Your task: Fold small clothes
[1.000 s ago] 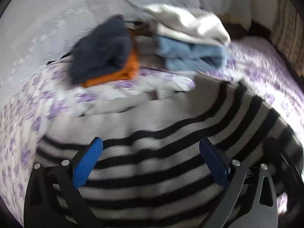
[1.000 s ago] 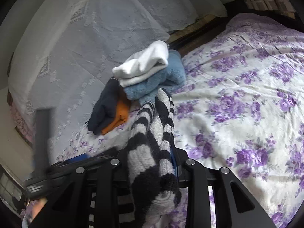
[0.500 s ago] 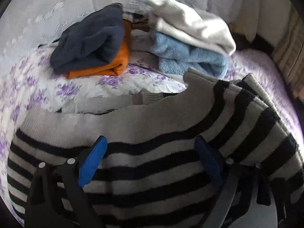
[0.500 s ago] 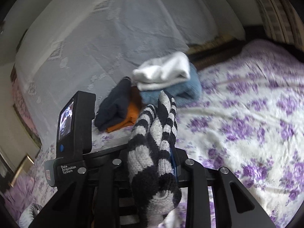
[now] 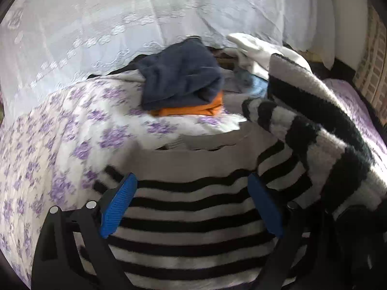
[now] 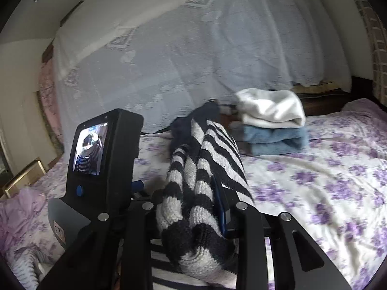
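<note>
Bed (image 5: 72,130) w/ purple-flower sheet fills most of both views; a pale lace curtain (image 6: 193,60) hangs behind it at 12 o'clock.

Striped sweater (image 5: 193,205), black & grey-white, lies flat on the bed under my left tongs (image 5: 191,203), collar toward 12. Its right part is lifted off the bed and bunched, rising at 3 o'clock in the left view.

Two folded stacks sit at the far edge of the bed, near each other. Navy piece (image 5: 179,82) on top of an orange piece (image 5: 193,110) at 12 in the left view. White piece (image 6: 271,108) on top of a blue piece (image 6: 275,140) at 1 o'clock in the right view, touching, edges roughly lined up.

Left tongs: spread wide, blue pads (image 5: 118,205) apart, hovering over the sweater body, nothing between them. Can't tell if the tips touch the knit.

Right tongs (image 6: 193,207): pressed together, pinching a thick bunch of the sweater that stands up between the fingers and flops over toward 12. Only one blue pad (image 6: 221,205) peeks out on the right side.

Left unit's small screen (image 6: 90,148) shows at 9 o'clock in the right view, just beside the bunch.
</note>
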